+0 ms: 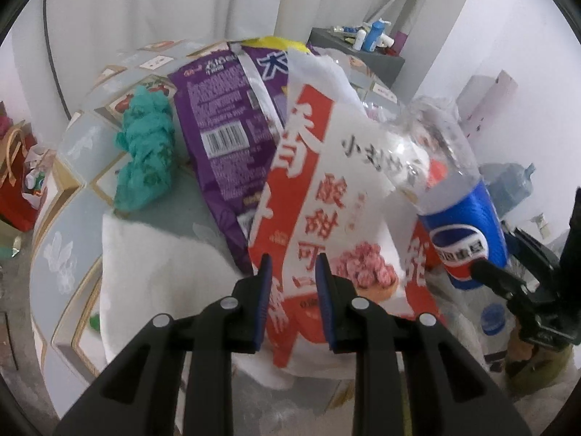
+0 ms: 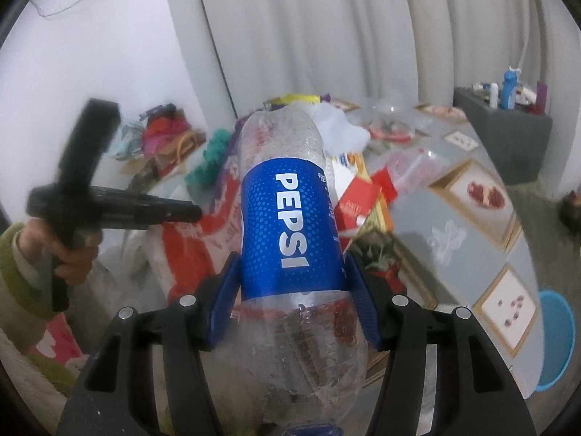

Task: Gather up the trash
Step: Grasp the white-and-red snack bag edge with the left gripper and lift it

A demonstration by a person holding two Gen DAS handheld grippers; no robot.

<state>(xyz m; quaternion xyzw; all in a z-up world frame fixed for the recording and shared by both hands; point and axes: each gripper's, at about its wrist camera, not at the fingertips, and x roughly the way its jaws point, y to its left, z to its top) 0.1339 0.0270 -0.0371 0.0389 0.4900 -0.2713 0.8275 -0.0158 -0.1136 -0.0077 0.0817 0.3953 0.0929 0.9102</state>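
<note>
My left gripper (image 1: 294, 285) is shut on a fold of a red and white plastic bag (image 1: 326, 167), which stands up over the table. My right gripper (image 2: 290, 290) is shut on an empty clear Pepsi bottle (image 2: 290, 218) with a blue label, gripped across its middle. In the left wrist view the Pepsi bottle (image 1: 461, 196) hangs just right of the bag, with the right gripper (image 1: 483, 272) behind it. The right wrist view shows the left gripper (image 2: 192, 213) blurred at the left, held by a hand in a green sleeve.
A purple snack wrapper (image 1: 218, 123), a teal crumpled wad (image 1: 145, 152) and a white sheet (image 1: 163, 272) lie on the grey patterned table (image 1: 72, 181). A red carton (image 2: 357, 203) and clear wrappers lie further along. A grey cabinet (image 2: 508, 138) and a blue tub (image 2: 557, 338) stand beyond.
</note>
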